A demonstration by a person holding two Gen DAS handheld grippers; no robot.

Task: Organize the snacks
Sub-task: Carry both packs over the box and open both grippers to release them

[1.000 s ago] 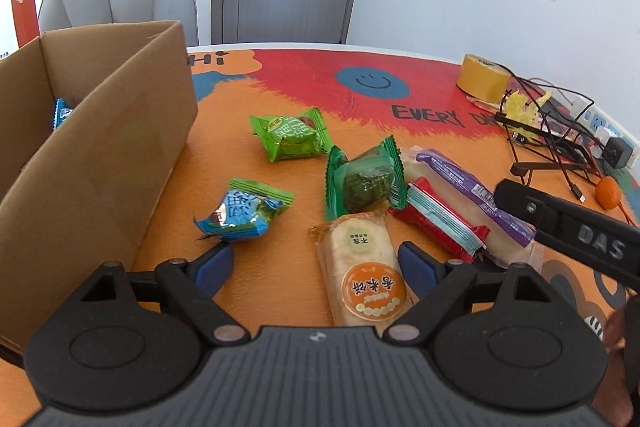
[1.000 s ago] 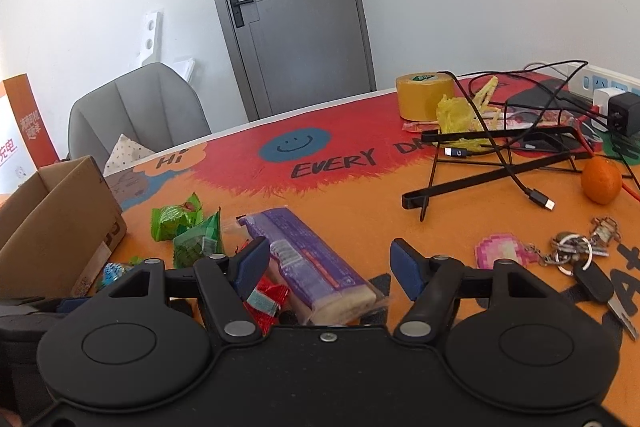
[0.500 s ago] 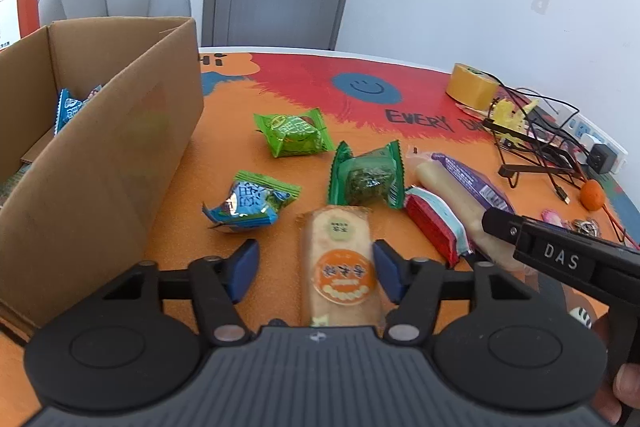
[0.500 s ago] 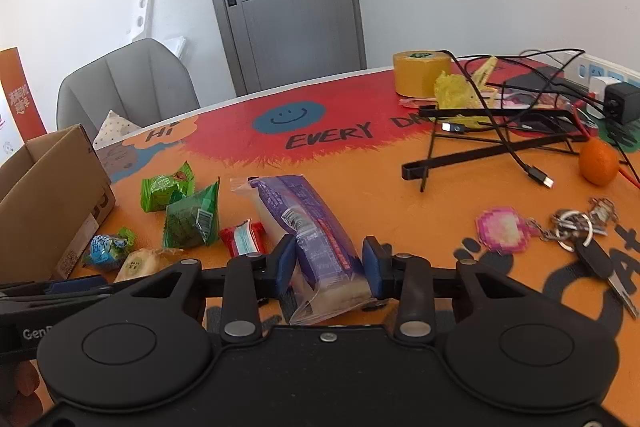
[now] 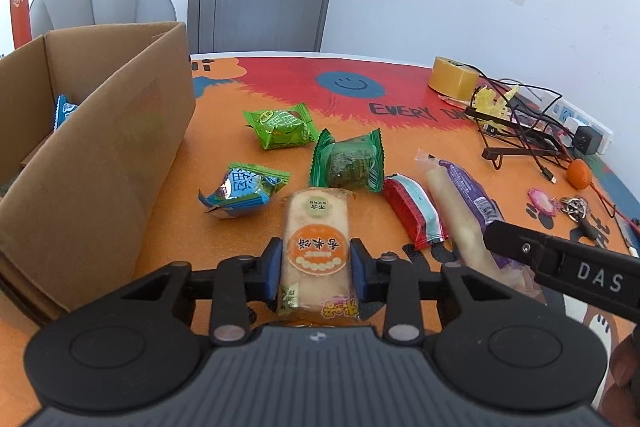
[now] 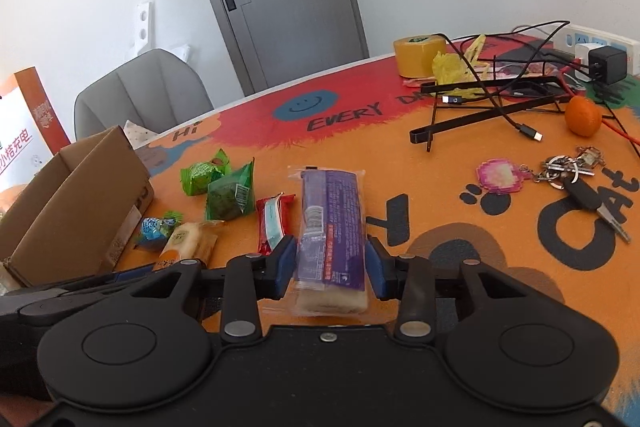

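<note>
Both light, crinkly packs suit side grips: the left gripper (image 5: 316, 265) clamps the brittle rice cracker pack (image 5: 316, 247), its jaws having just closed, and the right gripper (image 6: 331, 263) pinches the soft purple bread pack (image 6: 332, 223).

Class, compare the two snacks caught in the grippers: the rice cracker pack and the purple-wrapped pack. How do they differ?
The rice cracker pack has a clear wrapper with an orange round label; the purple-wrapped pack is mostly purple print. The cracker pack is shorter; the purple pack is longer. The left gripper holds the cracker pack, the right gripper the purple one. Both are gripped near their near ends.
</note>
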